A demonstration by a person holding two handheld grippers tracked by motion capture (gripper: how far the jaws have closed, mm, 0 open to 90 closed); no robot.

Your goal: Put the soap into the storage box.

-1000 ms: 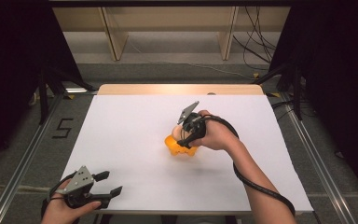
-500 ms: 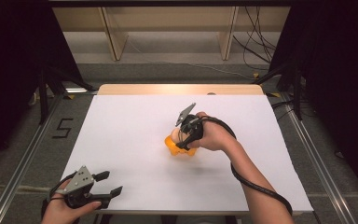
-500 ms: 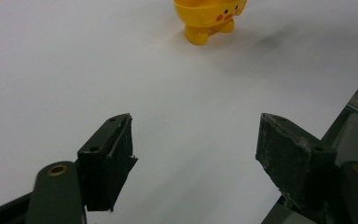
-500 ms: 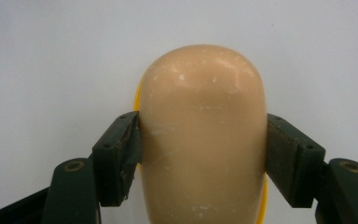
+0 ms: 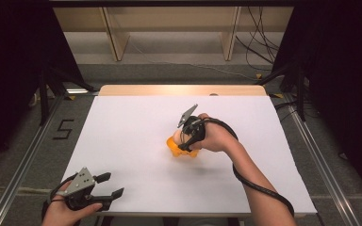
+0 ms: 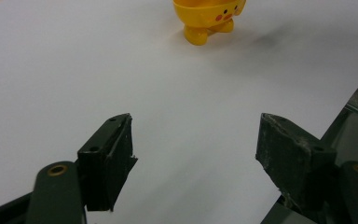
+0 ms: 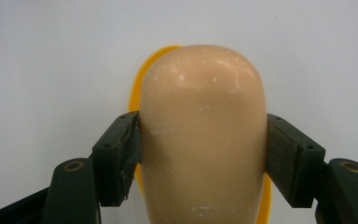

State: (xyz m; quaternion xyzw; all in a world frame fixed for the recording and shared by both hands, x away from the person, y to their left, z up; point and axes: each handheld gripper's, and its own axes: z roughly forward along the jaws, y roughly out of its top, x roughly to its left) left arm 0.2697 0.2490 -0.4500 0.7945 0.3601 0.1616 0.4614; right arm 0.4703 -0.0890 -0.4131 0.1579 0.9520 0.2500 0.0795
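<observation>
High view: we note the right hand-held gripper (image 5: 185, 141) at the middle of the white surface (image 5: 132, 136), set over a yellow egg cup (image 5: 181, 151) with a beige egg (image 5: 173, 139) in it; the left hand-held gripper (image 5: 107, 186) waits at seven o'clock, well apart. Left gripper view: jaws spread wide, nothing between them, the cup (image 6: 208, 18) standing at twelve o'clock on two stubby feet. Right gripper view: both pads (image 7: 120, 156) press the egg's (image 7: 200, 135) flanks, the grip clenched on it, yellow rim behind. We judge a straight, slow lift best, squeeze kept even, since the smooth egg could slip or tip the cup.
</observation>
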